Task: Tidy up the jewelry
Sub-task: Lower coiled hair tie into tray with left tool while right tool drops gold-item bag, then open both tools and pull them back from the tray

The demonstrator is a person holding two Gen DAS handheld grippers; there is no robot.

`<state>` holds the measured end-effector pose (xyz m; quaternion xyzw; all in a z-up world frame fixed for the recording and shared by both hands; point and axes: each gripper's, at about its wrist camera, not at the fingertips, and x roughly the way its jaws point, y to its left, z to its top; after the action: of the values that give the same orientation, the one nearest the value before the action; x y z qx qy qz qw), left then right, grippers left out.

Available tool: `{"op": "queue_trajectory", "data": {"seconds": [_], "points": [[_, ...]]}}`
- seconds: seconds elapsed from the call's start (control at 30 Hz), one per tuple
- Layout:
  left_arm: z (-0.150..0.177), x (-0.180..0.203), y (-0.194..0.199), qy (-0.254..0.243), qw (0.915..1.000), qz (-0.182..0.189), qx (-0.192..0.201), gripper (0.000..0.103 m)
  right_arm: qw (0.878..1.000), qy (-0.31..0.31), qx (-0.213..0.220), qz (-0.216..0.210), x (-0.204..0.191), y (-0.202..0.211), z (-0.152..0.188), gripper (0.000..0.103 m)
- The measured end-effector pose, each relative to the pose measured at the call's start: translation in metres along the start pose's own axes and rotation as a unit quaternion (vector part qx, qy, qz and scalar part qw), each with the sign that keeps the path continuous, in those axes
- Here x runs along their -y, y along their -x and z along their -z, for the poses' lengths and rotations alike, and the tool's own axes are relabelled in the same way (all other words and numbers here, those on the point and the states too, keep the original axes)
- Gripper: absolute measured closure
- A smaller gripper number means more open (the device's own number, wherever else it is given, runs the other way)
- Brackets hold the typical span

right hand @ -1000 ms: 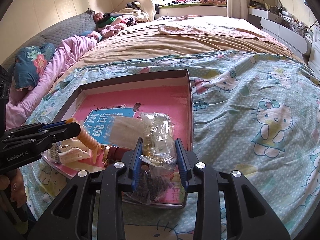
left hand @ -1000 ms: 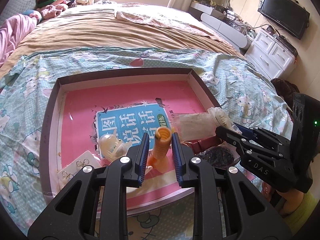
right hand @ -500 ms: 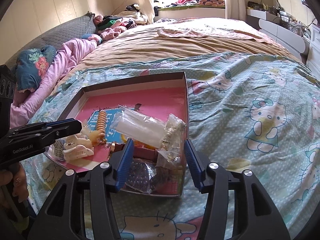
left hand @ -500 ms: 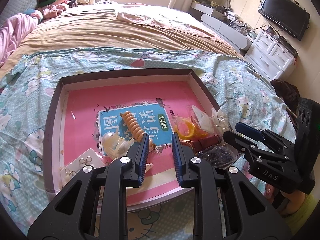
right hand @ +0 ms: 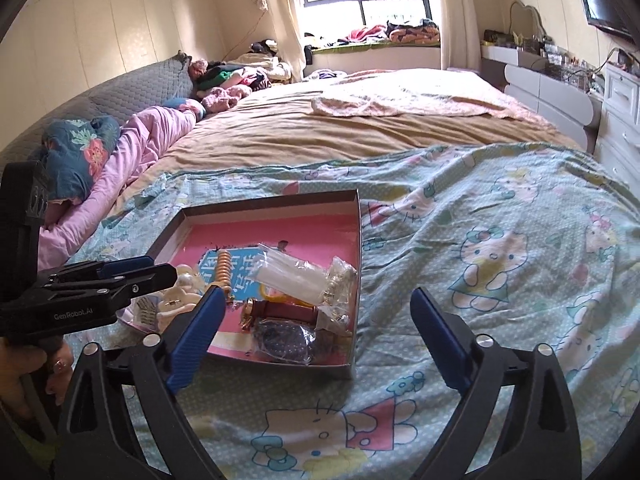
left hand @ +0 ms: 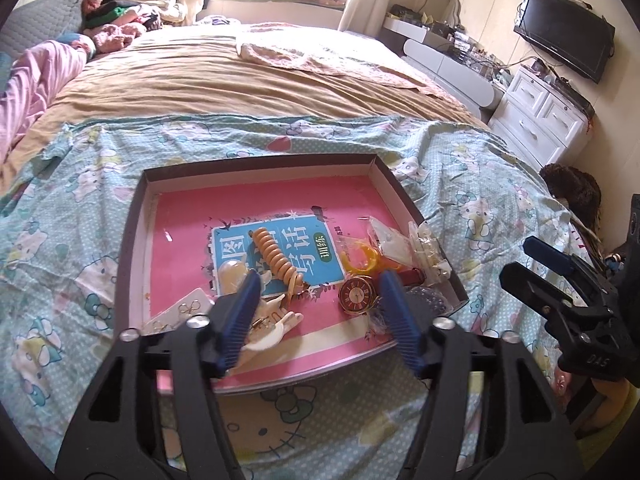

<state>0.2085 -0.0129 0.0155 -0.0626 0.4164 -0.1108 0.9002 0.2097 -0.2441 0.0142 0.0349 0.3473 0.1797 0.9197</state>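
Since half a second ago: both pairs of tongs spread wider and drawn back from the tray, nothing carried; orange coil left lying on the blue label.

Left wrist view: left gripper held low over the tray's near edge, jaws wide apart, empty, blue pads framing the near contents. Shallow tray with dark walls and pink floor resting on the cartoon-cat bedsheet. On the blue label, orange spiral hair tie lying lengthwise. Just right of it, gold wristwatch face up, red strap running toward the right wall. Cream claw clip near the left pad, earring card in the near left corner. Yellow ring piece and clear bags crowded against the right wall. Right gripper off the tray's right side, fingers pointing left.

Right wrist view: right gripper pulled back over the sheet, jaws very wide, empty, aimed at the tray's near right corner. Dark bead bag lying in that corner. Left gripper at the left edge, level and side-on, fingers over the tray's left side, held by a hand.
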Motion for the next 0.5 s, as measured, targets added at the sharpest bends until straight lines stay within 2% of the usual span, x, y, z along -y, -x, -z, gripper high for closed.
{"op": "queue_trajectory", "data": {"seconds": [0.1, 0.23, 0.3, 0.4, 0.5], "points": [[0.006, 0.001, 0.015, 0.003, 0.9999, -0.005, 0.013, 0.029, 1.000, 0.008, 0.010, 0.000, -0.004, 0.013, 0.001, 0.006], [0.015, 0.001, 0.034, 0.000, 0.9996, -0.006, 0.027, 0.022, 1.000, 0.014, 0.017, 0.000, -0.010, 0.026, 0.006, 0.006], [0.022, 0.001, 0.044, -0.001, 0.9994, -0.010, 0.032, 0.015, 1.000, 0.014, 0.018, -0.003, -0.012, 0.032, 0.009, 0.006], [0.033, 0.000, 0.055, -0.001, 0.9992, -0.015, 0.037, 0.010, 1.000, 0.019, 0.020, -0.004, -0.018, 0.040, 0.016, 0.006], [0.050, -0.004, 0.066, 0.005, 0.9989, -0.023, 0.040, 0.010, 1.000, 0.023, 0.015, -0.008, -0.025, 0.047, 0.026, 0.006]]}}
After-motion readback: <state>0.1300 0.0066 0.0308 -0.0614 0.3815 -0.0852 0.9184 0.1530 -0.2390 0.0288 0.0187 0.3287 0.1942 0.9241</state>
